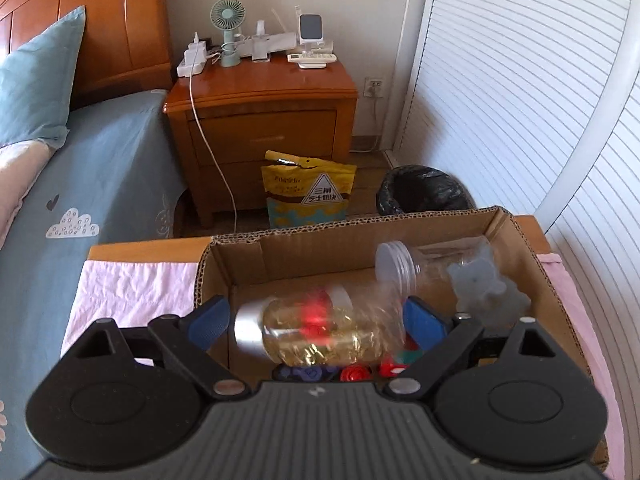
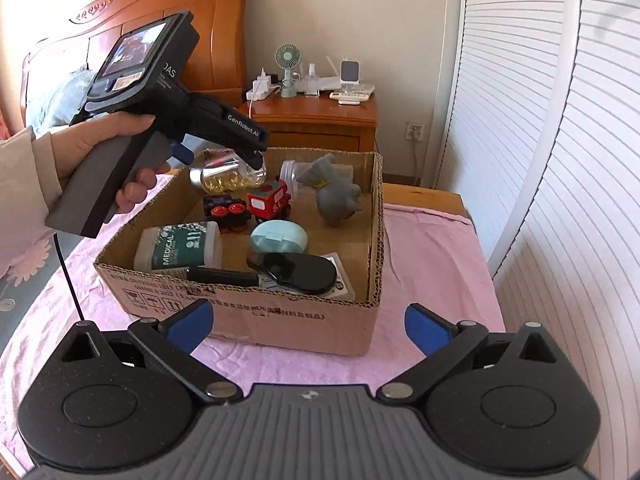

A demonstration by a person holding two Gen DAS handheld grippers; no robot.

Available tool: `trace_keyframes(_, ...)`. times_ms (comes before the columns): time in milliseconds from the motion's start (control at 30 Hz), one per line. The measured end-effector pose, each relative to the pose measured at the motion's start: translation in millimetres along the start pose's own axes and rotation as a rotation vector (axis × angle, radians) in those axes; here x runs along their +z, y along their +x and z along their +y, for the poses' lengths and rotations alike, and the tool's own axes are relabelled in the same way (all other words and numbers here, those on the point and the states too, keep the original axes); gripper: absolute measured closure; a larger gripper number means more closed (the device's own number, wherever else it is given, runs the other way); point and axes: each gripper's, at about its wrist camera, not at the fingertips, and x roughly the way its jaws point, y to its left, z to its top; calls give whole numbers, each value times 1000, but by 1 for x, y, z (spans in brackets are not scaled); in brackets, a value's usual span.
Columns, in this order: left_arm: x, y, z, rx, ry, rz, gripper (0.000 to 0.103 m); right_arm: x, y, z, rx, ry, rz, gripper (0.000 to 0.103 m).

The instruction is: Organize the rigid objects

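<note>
The left tongs (image 1: 316, 320) hover over the near left part of the cardboard box (image 2: 304, 320), and a clear bottle (image 1: 320, 330) with a silver cap and gold flakes inside lies between their blue pads (image 1: 208, 322). The bottle lies on its side, its long axis running across the tongs, cap toward the left pad and base toward the right. It is blurred in the left wrist view, and I cannot tell whether the pads press on it or merely flank it. In the right wrist view the same bottle (image 2: 230, 174) sits just under the tip of the left tongs, above the box's far left corner.

The right tongs (image 2: 308, 326) stand spread wide with nothing between them, short of the box's near wall.

Inside the box rest a red toy train (image 2: 270, 202), a dark toy car (image 2: 226, 210), a green medical container (image 2: 180, 246), a teal oval case (image 2: 280, 238), a black paddle-shaped object (image 2: 296, 266), a grey figurine (image 2: 334, 194) standing upright, and a clear jar (image 1: 420, 266) lying on its side with its lid pointing left. The box sits on a pink cloth (image 2: 432, 260) over the tabletop.
</note>
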Motion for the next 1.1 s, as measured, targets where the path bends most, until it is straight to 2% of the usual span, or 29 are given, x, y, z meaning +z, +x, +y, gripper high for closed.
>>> trace_keyframes(267,-10,-28,-3,14,40,-40,8,2,-2,4,9,-7,-3,0)
trace_keyframes(533,-42,-101,-7,25,95,-151,2,1,-18,10,-13,2,2,0)
trace_keyframes(700,-79,-151,-12,33,133,-210,1,-2,-30,12,-30,25,16,0)
trace_keyframes(800,-106,-176,-13,45,119,-239,1,-4,-37,15,-63,37,29,0)
trace_keyframes(1100,-169,-217,-22,102,20,-203,1,-16,-58,20,-89,76,44,0)
